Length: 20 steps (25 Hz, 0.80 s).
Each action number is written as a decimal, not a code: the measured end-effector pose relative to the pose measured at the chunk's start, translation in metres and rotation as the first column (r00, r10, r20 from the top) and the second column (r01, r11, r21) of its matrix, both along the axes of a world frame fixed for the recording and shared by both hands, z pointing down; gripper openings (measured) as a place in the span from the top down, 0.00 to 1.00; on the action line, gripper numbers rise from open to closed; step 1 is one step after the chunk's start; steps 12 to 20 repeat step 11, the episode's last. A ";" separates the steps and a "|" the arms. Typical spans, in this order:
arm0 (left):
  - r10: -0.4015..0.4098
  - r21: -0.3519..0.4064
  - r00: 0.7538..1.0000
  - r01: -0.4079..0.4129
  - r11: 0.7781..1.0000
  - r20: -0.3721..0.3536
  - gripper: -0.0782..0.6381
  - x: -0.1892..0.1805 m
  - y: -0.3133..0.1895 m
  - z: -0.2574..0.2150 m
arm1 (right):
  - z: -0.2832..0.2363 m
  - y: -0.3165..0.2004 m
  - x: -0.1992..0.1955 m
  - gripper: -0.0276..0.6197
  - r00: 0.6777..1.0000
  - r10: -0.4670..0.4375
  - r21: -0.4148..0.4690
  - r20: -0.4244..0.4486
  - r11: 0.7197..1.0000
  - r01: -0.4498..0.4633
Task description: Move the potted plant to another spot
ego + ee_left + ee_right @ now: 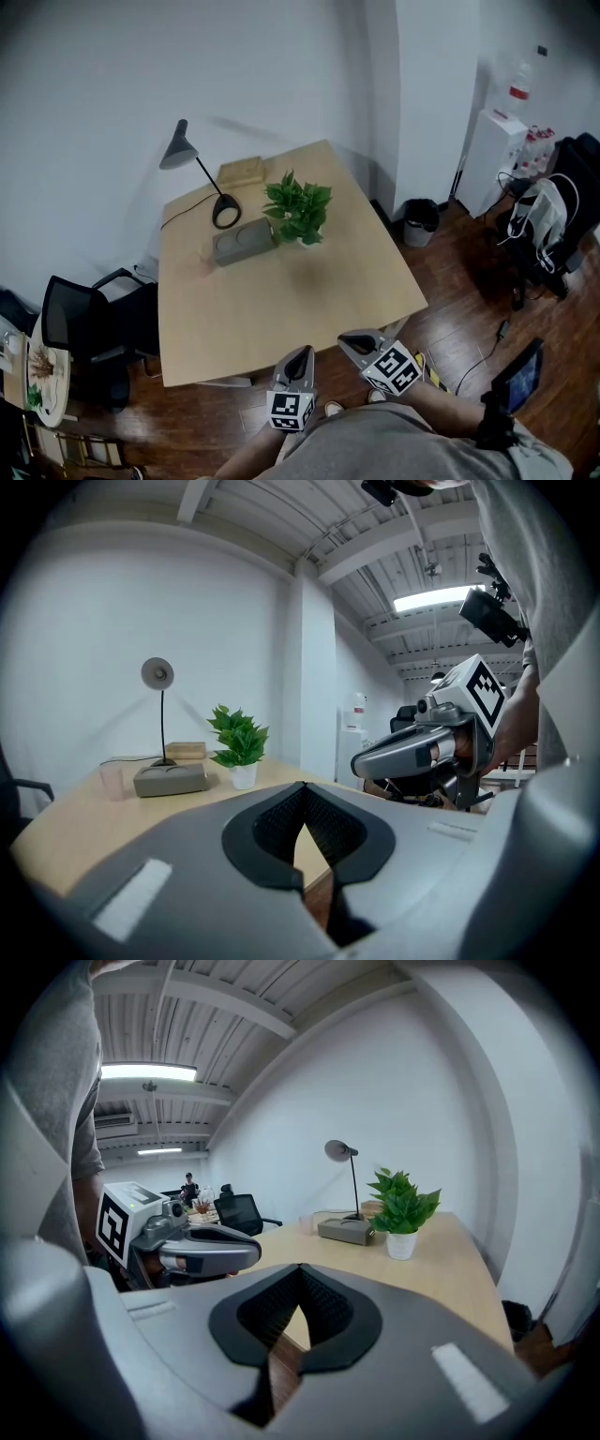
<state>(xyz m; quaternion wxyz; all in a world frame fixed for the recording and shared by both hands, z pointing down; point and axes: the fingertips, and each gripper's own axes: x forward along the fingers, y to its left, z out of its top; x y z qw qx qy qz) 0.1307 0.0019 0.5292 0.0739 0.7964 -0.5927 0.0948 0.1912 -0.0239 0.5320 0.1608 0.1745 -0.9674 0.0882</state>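
The left hand-held gripper (302, 787) has its jaws pressed together with nothing between them, the black ribbed pads meeting in a narrow V inside a smooth grey shell. The right hand-held gripper (300, 1269) is likewise closed and empty. Both hover side by side just off the near edge of the pale wooden tabletop (281, 300). Well away, toward the tabletop's far side, the potted plant (298, 211) stands upright, with broad green leaves in a small rounded white pot. Just beside it, to the left in the head view, lies a flat grey box (242, 241). Behind the box stands a black lamp (192, 164) with a round base, thin stem and cone shade. A small translucent pinkish cup (112, 780), possibly plastic, stands near the box
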 end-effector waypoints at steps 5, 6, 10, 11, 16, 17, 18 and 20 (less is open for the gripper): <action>-0.016 0.004 1.000 0.016 1.000 -0.004 0.89 -0.001 0.001 0.000 | 0.001 -0.002 -0.001 0.95 1.000 -0.005 0.001 0.005 1.000 0.005; -0.023 0.005 1.000 0.023 1.000 -0.005 0.89 -0.002 0.001 -0.001 | 0.000 -0.002 -0.002 0.95 1.000 -0.007 0.002 0.007 1.000 0.007; -0.033 0.015 0.999 0.033 0.999 -0.005 0.89 -0.004 0.002 -0.004 | -0.003 -0.002 -0.004 0.95 1.000 -0.008 0.008 0.015 1.000 0.008; -0.033 0.017 0.999 0.033 0.999 -0.005 0.89 -0.004 0.002 -0.004 | -0.003 -0.002 -0.004 0.95 1.000 -0.006 0.008 0.017 1.000 0.006; -0.033 0.017 0.999 0.033 0.999 -0.005 0.89 -0.004 0.002 -0.004 | -0.003 -0.002 -0.004 0.95 1.000 -0.006 0.008 0.017 1.000 0.006; -0.033 0.017 0.999 0.033 0.999 -0.005 0.89 -0.004 0.002 -0.004 | -0.003 -0.002 -0.004 0.95 1.000 -0.006 0.008 0.017 1.000 0.006; -0.033 0.017 0.999 0.033 0.999 -0.005 0.89 -0.004 0.002 -0.004 | -0.003 -0.002 -0.004 0.95 1.000 -0.006 0.008 0.017 1.000 0.006; -0.033 0.017 0.999 0.033 0.999 -0.005 0.89 -0.004 0.002 -0.004 | -0.003 -0.002 -0.004 0.95 1.000 -0.006 0.008 0.017 1.000 0.006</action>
